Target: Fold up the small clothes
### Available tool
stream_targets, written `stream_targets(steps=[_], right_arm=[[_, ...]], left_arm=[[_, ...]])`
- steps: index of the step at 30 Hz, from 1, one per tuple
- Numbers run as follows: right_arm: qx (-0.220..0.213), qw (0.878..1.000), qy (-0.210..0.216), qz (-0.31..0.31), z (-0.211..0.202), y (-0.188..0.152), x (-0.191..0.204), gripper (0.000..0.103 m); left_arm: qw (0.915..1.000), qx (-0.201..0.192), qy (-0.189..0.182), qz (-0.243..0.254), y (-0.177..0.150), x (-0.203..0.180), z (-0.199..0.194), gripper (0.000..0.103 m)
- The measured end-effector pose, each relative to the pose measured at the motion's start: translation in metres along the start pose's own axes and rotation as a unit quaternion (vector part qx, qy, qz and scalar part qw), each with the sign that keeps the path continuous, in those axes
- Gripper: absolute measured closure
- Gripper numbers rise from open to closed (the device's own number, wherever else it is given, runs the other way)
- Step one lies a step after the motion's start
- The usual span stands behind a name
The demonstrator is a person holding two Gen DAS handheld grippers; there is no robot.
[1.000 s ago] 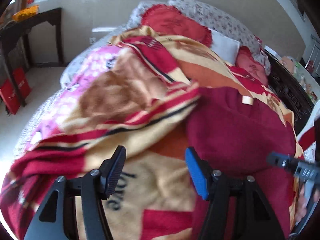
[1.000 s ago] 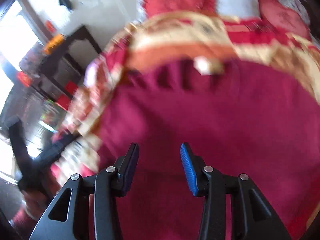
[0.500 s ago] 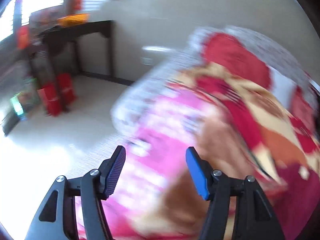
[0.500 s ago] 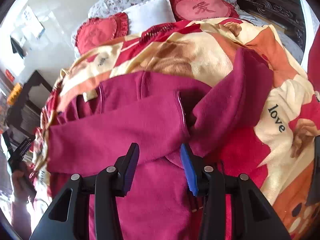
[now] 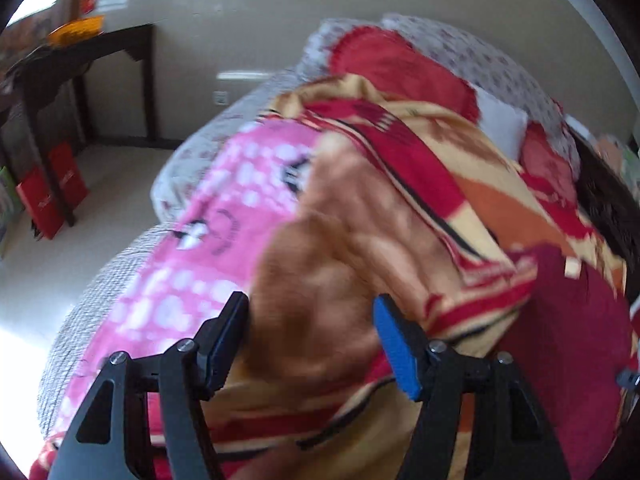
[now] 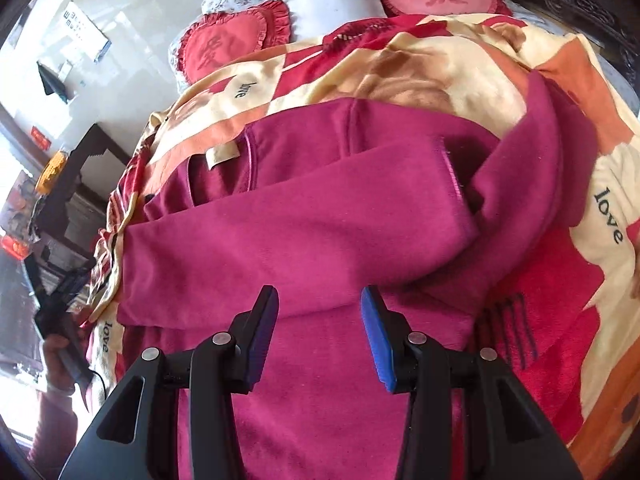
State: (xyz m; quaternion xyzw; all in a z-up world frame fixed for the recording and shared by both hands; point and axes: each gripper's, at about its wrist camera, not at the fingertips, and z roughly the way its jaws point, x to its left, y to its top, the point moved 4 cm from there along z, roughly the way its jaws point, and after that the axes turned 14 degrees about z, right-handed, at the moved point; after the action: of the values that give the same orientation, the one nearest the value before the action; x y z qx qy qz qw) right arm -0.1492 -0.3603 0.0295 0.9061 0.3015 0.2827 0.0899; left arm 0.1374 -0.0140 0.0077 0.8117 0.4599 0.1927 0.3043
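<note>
At about nine o'clock in the right wrist view the left gripper (image 6: pixel 60 300) shows small and dark in the person's hand, off the near-left edge of the bed and apart from the garment; its own camera looks across the pink dotted blanket (image 5: pixel 208 240) and the teddy-bear fleece blanket (image 5: pixel 400 184), its jaws spread wide with nothing between them. From the middle toward three o'clock of the right wrist view lies the task's thing, a magenta fleece top (image 6: pixel 320 216), spread on the blanket with its neck label (image 6: pixel 222 156) at about ten o'clock and one sleeve (image 6: pixel 304 224) already laid flat across the chest. The other sleeve (image 6: pixel 536 184) runs up toward two o'clock, not yet folded in. The right gripper (image 6: pixel 320 320) hangs just over the lower body of the top, jaws apart and empty. I judge the step in hand to be the sleeve folding — half done. The next move probably calls for a pinch on the loose sleeve's cuff end, which I cannot see clearly, and a carry toward nine o'clock so it lies over the first — gripping one layer only, without dragging the body cloth.
</note>
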Motion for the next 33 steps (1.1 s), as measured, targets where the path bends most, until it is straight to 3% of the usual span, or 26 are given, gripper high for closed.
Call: stream_targets(steps=[2, 5, 8, 12, 16, 19, 20, 23, 26, 31, 33], right_arm=[[0.008, 1.0, -0.001, 0.003, 0.003, -0.001, 0.002, 0.079], [0.014, 1.0, -0.004, 0.003, 0.004, -0.004, 0.004, 0.079], [0.008, 1.0, -0.009, -0.002, -0.002, -0.005, 0.003, 0.079], [-0.003, 1.0, -0.022, 0.003, -0.013, -0.001, -0.011, 0.079], [-0.009, 0.999, -0.038, 0.016, -0.018, 0.003, -0.031, 0.079], [-0.013, 0.999, -0.042, 0.024, -0.021, 0.005, -0.043, 0.079], [-0.019, 0.998, -0.047, 0.026, -0.022, 0.006, -0.045, 0.079], [-0.039, 0.996, -0.07, 0.034, -0.027, 0.01, -0.054, 0.079], [-0.058, 0.994, -0.079, 0.039, -0.029, 0.018, -0.06, 0.079], [-0.091, 0.994, -0.047, 0.032, -0.024, 0.039, -0.05, 0.079], [-0.081, 0.994, -0.061, 0.027, -0.007, 0.046, -0.051, 0.087]], left_arm=[[0.9992, 0.001, 0.023, 0.031, 0.005, -0.014, 0.011, 0.035], [0.9992, -0.003, 0.031, 0.025, 0.018, -0.009, 0.016, 0.038], [0.9984, -0.016, 0.053, -0.012, 0.034, 0.022, 0.01, 0.049], [0.9863, -0.062, 0.132, -0.077, 0.048, 0.102, -0.033, 0.05], [0.9736, -0.046, 0.173, -0.142, 0.034, 0.172, -0.06, 0.049], [0.9707, -0.033, 0.185, -0.15, 0.022, 0.19, -0.077, 0.044], [0.9719, -0.035, 0.181, -0.147, 0.019, 0.189, -0.083, 0.037], [0.9798, -0.042, 0.155, -0.119, 0.016, 0.163, -0.098, 0.029], [0.9895, -0.037, 0.113, -0.083, 0.016, 0.121, -0.104, 0.027], [0.9988, -0.011, 0.019, -0.043, 0.014, 0.03, -0.096, 0.026], [0.9997, 0.002, -0.01, -0.022, 0.012, -0.008, -0.092, 0.026]])
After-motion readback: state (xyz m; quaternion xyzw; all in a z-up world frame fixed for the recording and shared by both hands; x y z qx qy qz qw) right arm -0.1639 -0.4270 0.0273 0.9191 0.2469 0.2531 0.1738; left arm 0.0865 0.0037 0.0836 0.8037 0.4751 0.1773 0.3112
